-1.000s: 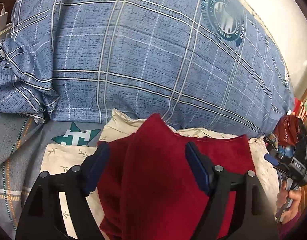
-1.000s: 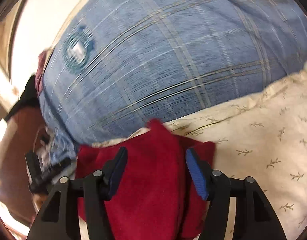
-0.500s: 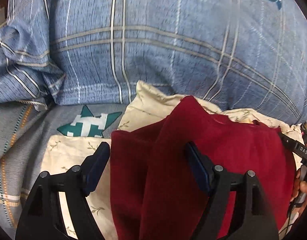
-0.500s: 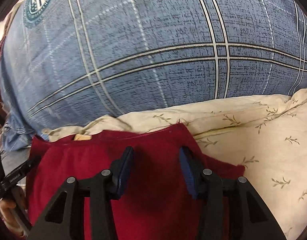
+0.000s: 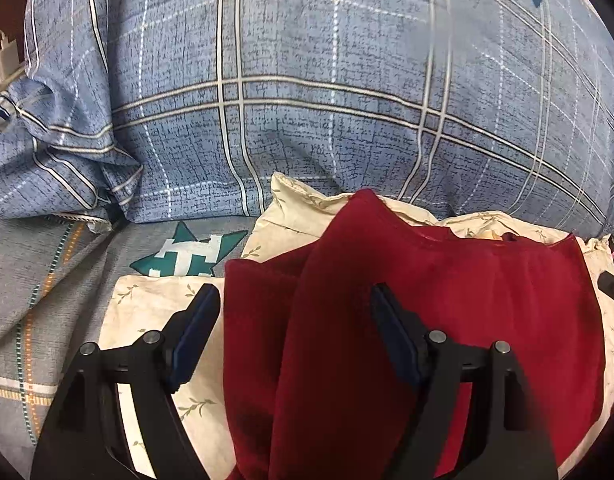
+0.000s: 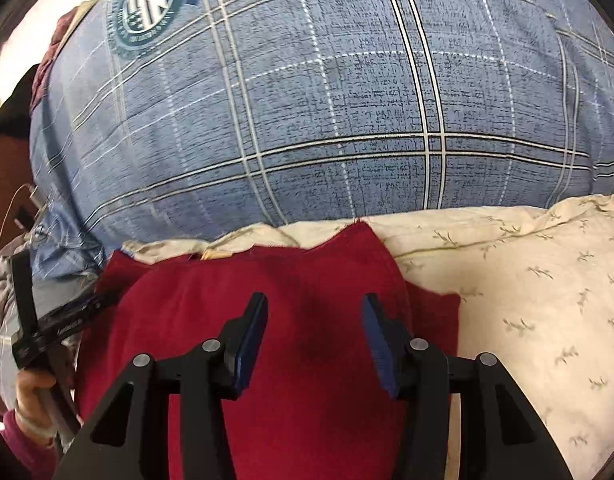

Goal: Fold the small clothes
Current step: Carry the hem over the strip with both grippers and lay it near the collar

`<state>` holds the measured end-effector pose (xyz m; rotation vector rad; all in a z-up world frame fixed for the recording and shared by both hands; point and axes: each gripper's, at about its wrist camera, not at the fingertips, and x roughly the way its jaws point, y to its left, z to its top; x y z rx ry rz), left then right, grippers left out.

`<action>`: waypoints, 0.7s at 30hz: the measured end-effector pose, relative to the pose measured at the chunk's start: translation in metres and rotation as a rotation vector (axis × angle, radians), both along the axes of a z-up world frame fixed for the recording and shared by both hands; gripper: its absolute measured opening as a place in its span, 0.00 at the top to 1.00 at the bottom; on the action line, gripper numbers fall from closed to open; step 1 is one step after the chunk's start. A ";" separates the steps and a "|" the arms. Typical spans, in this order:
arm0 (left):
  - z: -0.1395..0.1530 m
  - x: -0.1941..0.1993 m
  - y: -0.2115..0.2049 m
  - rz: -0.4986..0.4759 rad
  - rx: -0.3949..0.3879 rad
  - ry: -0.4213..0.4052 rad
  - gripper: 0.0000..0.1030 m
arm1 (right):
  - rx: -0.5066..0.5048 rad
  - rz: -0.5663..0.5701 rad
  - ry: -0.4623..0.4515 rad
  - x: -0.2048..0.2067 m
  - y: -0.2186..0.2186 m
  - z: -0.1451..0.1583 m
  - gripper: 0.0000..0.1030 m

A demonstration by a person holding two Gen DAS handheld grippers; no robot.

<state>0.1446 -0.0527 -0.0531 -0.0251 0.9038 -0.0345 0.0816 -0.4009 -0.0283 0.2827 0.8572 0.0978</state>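
Note:
A dark red garment [image 5: 487,312] lies on a cream leaf-print pillow [image 5: 155,300], with a raised fold running down its left part. My left gripper [image 5: 294,292] stands wide open over that left part, the fold between its fingers and no pad pressing on it. In the right wrist view the same garment [image 6: 179,320] fills the lower middle. My right gripper [image 6: 314,300] hovers open over its right half, jaws moderately apart with the cloth below them. The left gripper's body [image 6: 47,328] and a hand [image 6: 31,392] show at that view's left edge.
A big blue plaid bedding bundle [image 5: 307,80] rises right behind the garment and the cream pillow [image 6: 527,300]. A grey sheet with a teal star print [image 5: 187,256] lies to the left. A white charger [image 5: 5,56] sits at the far left.
Both grippers have dropped closer to the red garment and tipped down. The right one swung in over the garment and its jaws narrowed a little. The left jaws kept their width.

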 end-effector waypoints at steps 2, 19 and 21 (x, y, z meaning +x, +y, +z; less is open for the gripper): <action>0.005 -0.009 -0.002 -0.013 0.015 -0.014 0.25 | -0.015 0.006 -0.001 -0.011 0.000 0.002 0.51; 0.027 -0.047 -0.003 -0.031 0.032 -0.050 0.25 | -0.079 -0.032 0.086 -0.027 -0.001 -0.030 0.51; 0.028 -0.056 0.002 -0.038 0.018 -0.049 0.25 | -0.081 -0.052 0.095 -0.031 -0.005 -0.027 0.51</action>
